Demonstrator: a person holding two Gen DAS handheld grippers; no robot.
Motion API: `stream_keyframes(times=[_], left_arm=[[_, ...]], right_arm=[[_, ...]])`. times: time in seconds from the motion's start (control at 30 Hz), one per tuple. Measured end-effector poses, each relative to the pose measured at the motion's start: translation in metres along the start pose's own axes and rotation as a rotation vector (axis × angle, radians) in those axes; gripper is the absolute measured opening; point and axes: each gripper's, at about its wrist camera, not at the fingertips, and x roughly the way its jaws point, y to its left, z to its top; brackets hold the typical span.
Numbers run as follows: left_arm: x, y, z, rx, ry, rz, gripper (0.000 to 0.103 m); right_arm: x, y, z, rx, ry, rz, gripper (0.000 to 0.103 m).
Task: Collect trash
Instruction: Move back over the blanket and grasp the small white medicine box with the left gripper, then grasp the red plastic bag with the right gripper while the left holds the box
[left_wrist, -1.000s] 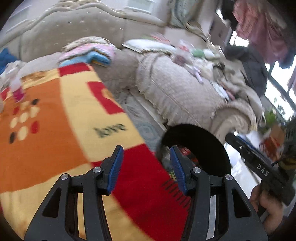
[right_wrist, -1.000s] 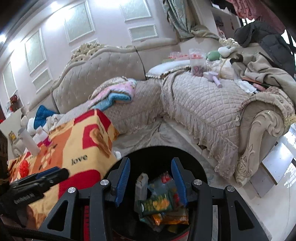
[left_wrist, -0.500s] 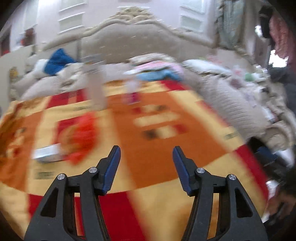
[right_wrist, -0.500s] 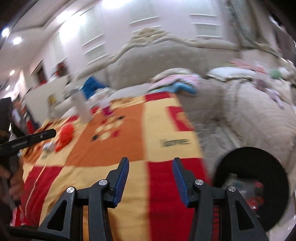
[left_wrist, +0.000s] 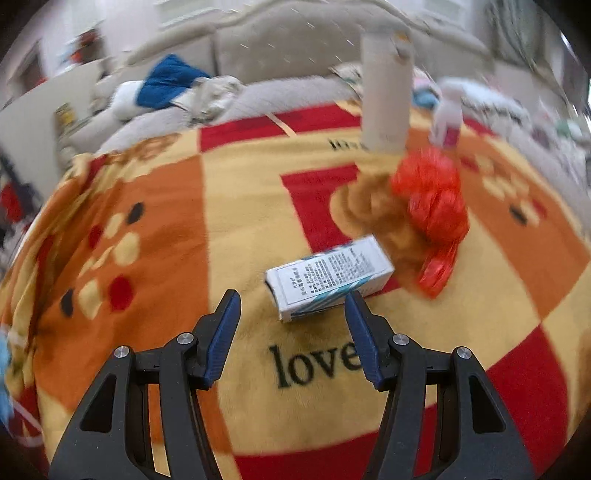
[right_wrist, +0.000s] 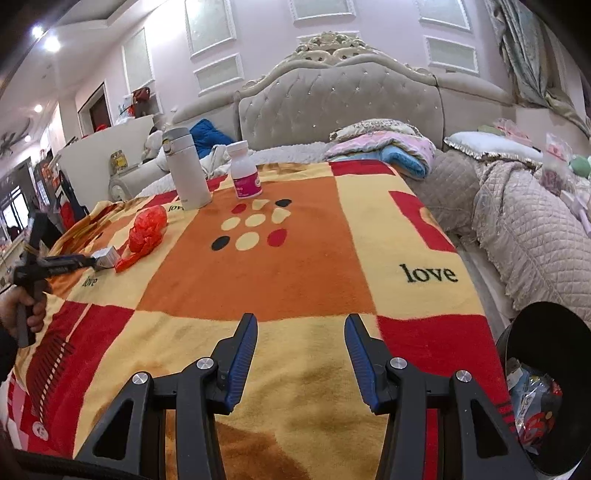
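Left wrist view: a blanket (left_wrist: 236, 206) printed "love" covers the surface, a sofa (left_wrist: 280, 48) behind. The left gripper (left_wrist: 291, 314) gapes empty just short of a white carton (left_wrist: 328, 277), lying flat, long axis left-right, print unreadable.

Right wrist view: right gripper (right_wrist: 301, 347) parted, empty; black bin (right_wrist: 546, 332) at right holds wrappers.

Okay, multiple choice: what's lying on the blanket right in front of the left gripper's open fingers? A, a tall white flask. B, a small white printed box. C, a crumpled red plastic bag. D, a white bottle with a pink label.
B: in the left wrist view the small white printed box lies just ahead of the left gripper, with the red plastic bag behind it.
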Motion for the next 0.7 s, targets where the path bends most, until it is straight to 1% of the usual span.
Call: stream_keyframes(times=[0.1,0.2,0.27,0.33,0.37,0.4,0.43,0.47,0.53,0.57,0.63,0.7], left_arm=[[0.017,-0.002,0.004,0.056,0.032,-0.039,0.057],[0.025,-0.006,0.013,0.092,0.021,-0.041,0.057],[0.03,-0.006,0.019,0.085,0.018,-0.046,0.057],[0.031,-0.005,0.019,0.051,0.001,-0.062,0.056],[0.031,-0.004,0.016,0.011,-0.002,-0.085,0.05],[0.03,-0.003,0.015,-0.012,-0.008,-0.1,0.04],[0.027,-0.003,0.013,-0.029,-0.016,-0.107,0.035],[0.022,-0.005,0.009,-0.046,-0.023,-0.104,0.033],[0.01,-0.012,0.003,-0.054,-0.042,-0.086,0.032],[0.001,-0.015,-0.002,-0.069,-0.055,-0.064,0.032],[-0.016,-0.024,-0.015,-0.101,-0.061,-0.014,0.032],[-0.03,-0.029,-0.028,-0.155,-0.065,0.029,0.032]], right_arm=[[0.0,-0.002,-0.001,0.01,0.002,-0.002,0.047],[0.0,0.0,-0.001,0.004,0.006,-0.006,0.047],[0.001,0.0,-0.001,-0.001,0.009,-0.009,0.047],[0.001,0.001,-0.001,-0.005,0.01,-0.009,0.047],[0.001,0.001,0.0,-0.007,0.007,-0.009,0.047],[0.0,0.002,0.0,-0.008,0.0,-0.017,0.047],[-0.002,0.003,0.001,-0.009,-0.009,-0.026,0.047],[-0.002,0.004,0.003,-0.005,-0.015,-0.024,0.047],[0.004,0.011,0.011,0.013,-0.005,0.011,0.047],[0.009,0.018,0.017,0.013,0.008,0.033,0.047],[0.025,0.042,0.033,-0.004,0.042,0.105,0.047],[0.042,0.071,0.049,-0.029,0.063,0.171,0.048]])
